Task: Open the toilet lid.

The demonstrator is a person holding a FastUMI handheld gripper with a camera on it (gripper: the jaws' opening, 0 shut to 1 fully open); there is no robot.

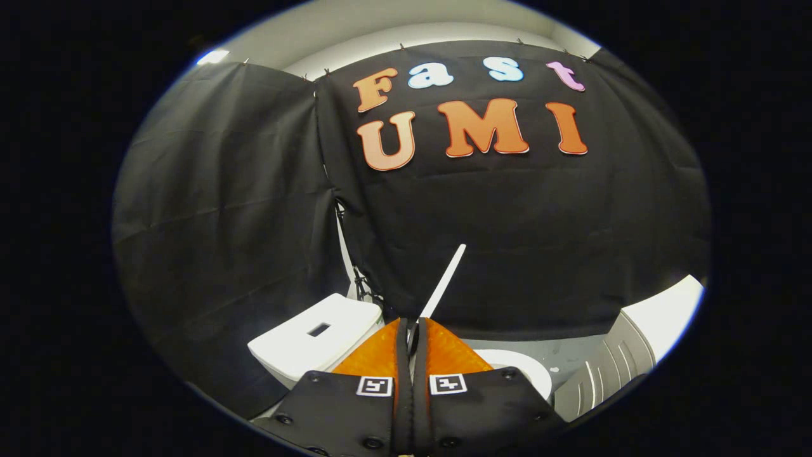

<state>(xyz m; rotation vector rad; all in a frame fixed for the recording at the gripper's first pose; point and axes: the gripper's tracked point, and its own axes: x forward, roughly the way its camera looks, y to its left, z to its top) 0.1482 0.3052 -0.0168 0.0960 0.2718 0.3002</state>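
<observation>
The white toilet lid (446, 279) shows edge-on as a thin strip, raised and tilted, rising from between my fingertips towards the black cloth wall. My gripper (413, 330) is shut on the lid's lower edge, with both fingers pressed close together around it. The white toilet tank (298, 349), which has a dark rectangular flush button (319, 329) on top, sits just left of the fingers. Part of the white seat and bowl rim (523, 371) shows to the right, partly hidden behind the fingers.
A grey ribbed panel (602, 371) with a white top (666, 308) stands at the right, beyond the bowl. Grey floor (564, 352) lies between it and the toilet. Black cloth walls (222, 222) close in behind and to the left.
</observation>
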